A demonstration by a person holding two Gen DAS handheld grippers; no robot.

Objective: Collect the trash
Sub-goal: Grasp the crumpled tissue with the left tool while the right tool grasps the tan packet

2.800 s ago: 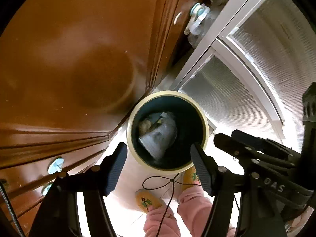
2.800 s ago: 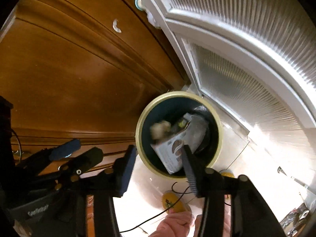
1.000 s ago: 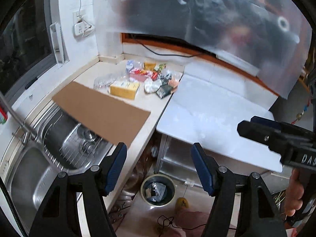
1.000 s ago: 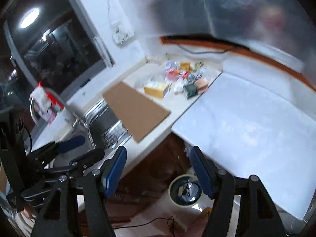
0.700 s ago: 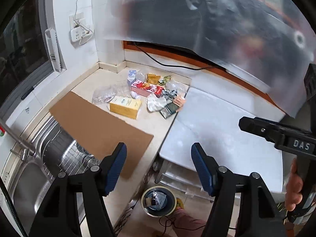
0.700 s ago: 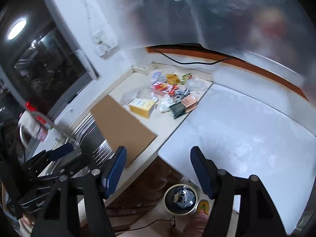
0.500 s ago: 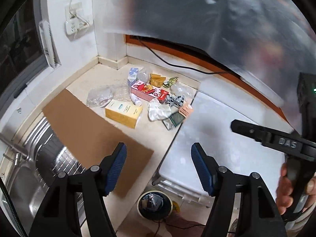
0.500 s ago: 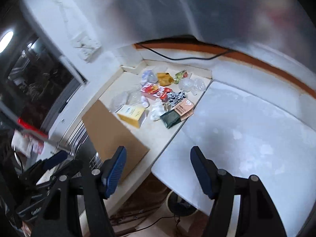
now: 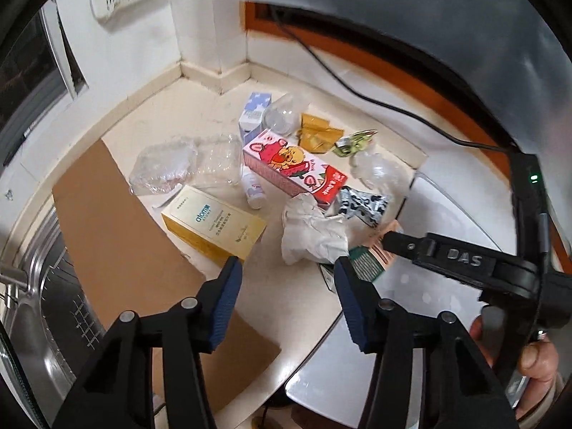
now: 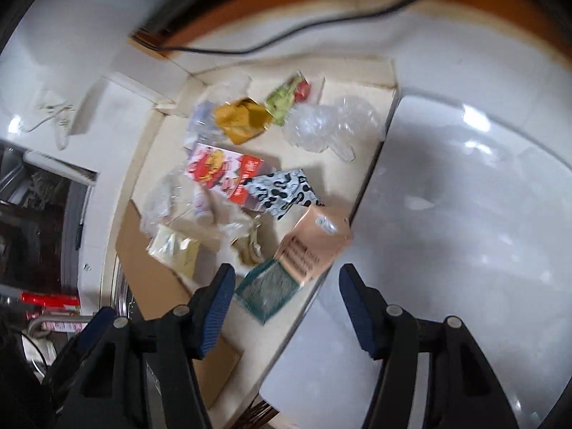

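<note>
a heap of trash is seen on the cream counter (image 9: 286, 307) in the far corner by the wall, with both grippers held above its near edge. in the left wrist view the left gripper (image 9: 287, 270) is seen with its blue pads apart at a middling width, nothing between them; its jaws have just been closing. just beyond its fingertips lie a crumpled white tissue (image 9: 314, 228) and, to the left, a yellow box (image 9: 212, 225). farther off a pink carton (image 9: 293, 169) lies across the heap, with a small white bottle (image 9: 254, 189) beside it, clear plastic trays (image 9: 186, 164) to the left, a gold wrapper (image 9: 316, 134) and a blue-and-white carton (image 9: 255, 112) at the far side. only this view shows the right gripper from the side, over the black-and-white wrapper (image 9: 363, 207), with a hand (image 9: 536, 350) on its grip, and the steel sink (image 9: 43, 307) under a brown cardboard sheet (image 9: 118, 243).

in the blurred right wrist view the right gripper (image 10: 287, 279) is likewise half open and empty, its jaws just having been closing. below it lie a peach packet (image 10: 314, 239) and a green packet (image 10: 268, 286), largely hidden in the other view. a crumpled clear bag (image 10: 329, 125), a green wrapper (image 10: 286, 98) and the wide white surface (image 10: 464, 214) to the right are shown more fully here.
</note>
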